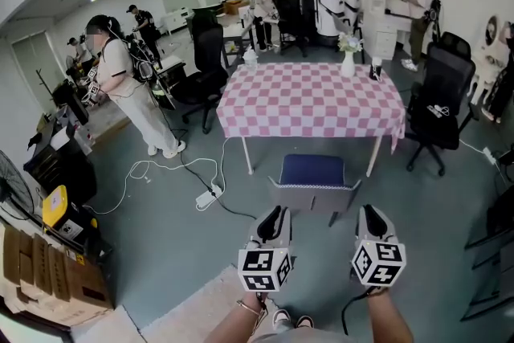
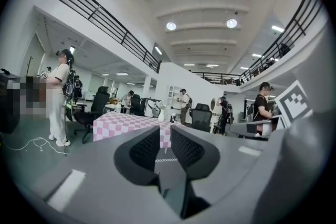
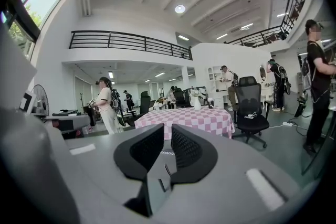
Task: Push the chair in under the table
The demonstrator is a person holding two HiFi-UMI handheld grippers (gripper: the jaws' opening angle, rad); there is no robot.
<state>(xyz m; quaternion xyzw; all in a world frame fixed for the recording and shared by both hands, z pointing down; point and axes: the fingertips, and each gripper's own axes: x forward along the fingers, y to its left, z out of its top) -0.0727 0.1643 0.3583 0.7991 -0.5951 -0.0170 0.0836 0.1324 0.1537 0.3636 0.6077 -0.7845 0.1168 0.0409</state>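
Grey floor; blue-seat chair at pink-checked table; left gripper, right gripper jaws slightly apart, empty.

Checked-cloth table bears a white vase; grey floor bears chair, cables.

Right gripper jaws a narrow slit apart, nothing gripped, facing the checkered table; black office chair right of it.

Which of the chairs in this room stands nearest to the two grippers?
The blue-seated chair, directly ahead of the left gripper and right gripper, at the near side of the checked table. The black office chairs stand further off, beside the table.
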